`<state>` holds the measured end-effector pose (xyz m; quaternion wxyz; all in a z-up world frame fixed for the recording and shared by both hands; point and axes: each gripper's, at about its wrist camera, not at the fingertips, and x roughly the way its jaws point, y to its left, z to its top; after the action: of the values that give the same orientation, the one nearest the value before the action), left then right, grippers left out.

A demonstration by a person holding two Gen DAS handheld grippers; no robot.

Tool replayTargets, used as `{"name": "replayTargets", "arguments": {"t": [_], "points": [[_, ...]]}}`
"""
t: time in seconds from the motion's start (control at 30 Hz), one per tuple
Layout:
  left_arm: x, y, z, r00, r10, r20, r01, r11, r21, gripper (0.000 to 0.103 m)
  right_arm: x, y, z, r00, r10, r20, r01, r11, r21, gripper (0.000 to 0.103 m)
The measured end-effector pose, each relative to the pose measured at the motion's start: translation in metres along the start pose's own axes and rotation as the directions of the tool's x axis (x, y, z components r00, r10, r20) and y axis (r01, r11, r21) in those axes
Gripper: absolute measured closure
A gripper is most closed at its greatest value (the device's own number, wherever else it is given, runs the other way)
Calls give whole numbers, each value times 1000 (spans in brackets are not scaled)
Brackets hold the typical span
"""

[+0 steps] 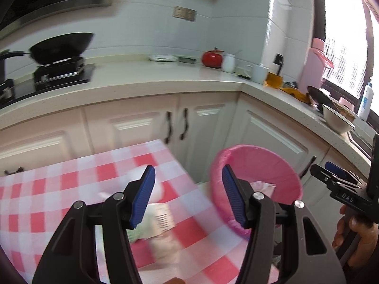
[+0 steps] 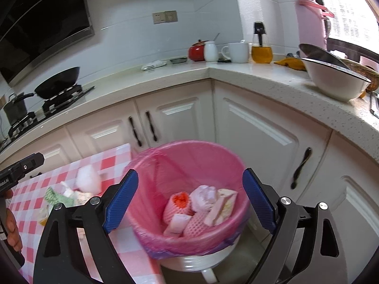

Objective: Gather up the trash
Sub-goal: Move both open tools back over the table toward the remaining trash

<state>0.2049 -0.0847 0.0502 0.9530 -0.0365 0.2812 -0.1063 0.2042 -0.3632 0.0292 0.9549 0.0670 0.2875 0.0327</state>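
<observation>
A bin with a pink liner (image 2: pixel 151 163) stands on the floor beside a table with a red-checked cloth (image 2: pixel 111 158). Inside the bin lie pink foam nets and wrappers (image 2: pixel 201 208). My right gripper (image 2: pixel 189 171) hangs over the bin, open, with nothing between its fingers. On the cloth lie a white wad (image 2: pixel 87 179) and a green wrapper (image 2: pixel 56 197). My left gripper (image 1: pixel 188 168) is open and empty above the table's edge, with the blurred white wad (image 1: pixel 158 189) and a wrapper (image 1: pixel 162 216) just beyond it. The bin (image 1: pixel 260 163) is to its right.
White cupboards (image 2: pixel 180 116) with dark handles stand behind the bin and table. The L-shaped worktop (image 2: pixel 260 75) carries a wok on a hob (image 2: pixel 59 82), a red pot (image 2: pixel 196 51), a mug, an oil bottle and a large bowl (image 2: pixel 331 82) near its edge.
</observation>
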Motion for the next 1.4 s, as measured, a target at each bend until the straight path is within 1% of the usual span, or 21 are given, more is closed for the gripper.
{"name": "replayTargets", "arguments": {"t": [0.23, 0.43, 0.63, 0.77, 1.0, 1.3, 1.4], "points": [[-32, 59, -21, 996, 94, 0, -94, 993, -65, 44, -1, 40, -14, 998, 50, -35, -51, 998, -35, 18], [-49, 100, -42, 989, 147, -20, -149, 982, -116, 44, 1, 80, -33, 991, 101, -84, -107, 992, -68, 18], [-61, 136, -62, 982, 184, -39, -188, 968, -170, 44, 3, 120, -52, 979, 148, -140, -163, 981, -102, 18], [-68, 154, -74, 978, 201, -51, -207, 959, -194, 44, 5, 149, -67, 968, 178, -179, -204, 970, -134, 18], [-74, 177, -90, 973, 221, -71, -232, 946, -228, 44, 13, 194, -97, 940, 224, -256, -277, 941, -194, 18], [-62, 194, -109, 969, 215, -123, -240, 939, -245, 42, 31, 221, -122, 917, 224, -331, -307, 924, -226, 18], [-52, 196, -114, 967, 208, -149, -240, 941, -239, 39, 38, 222, -127, 910, 222, -350, -311, 924, -221, 18]]}}
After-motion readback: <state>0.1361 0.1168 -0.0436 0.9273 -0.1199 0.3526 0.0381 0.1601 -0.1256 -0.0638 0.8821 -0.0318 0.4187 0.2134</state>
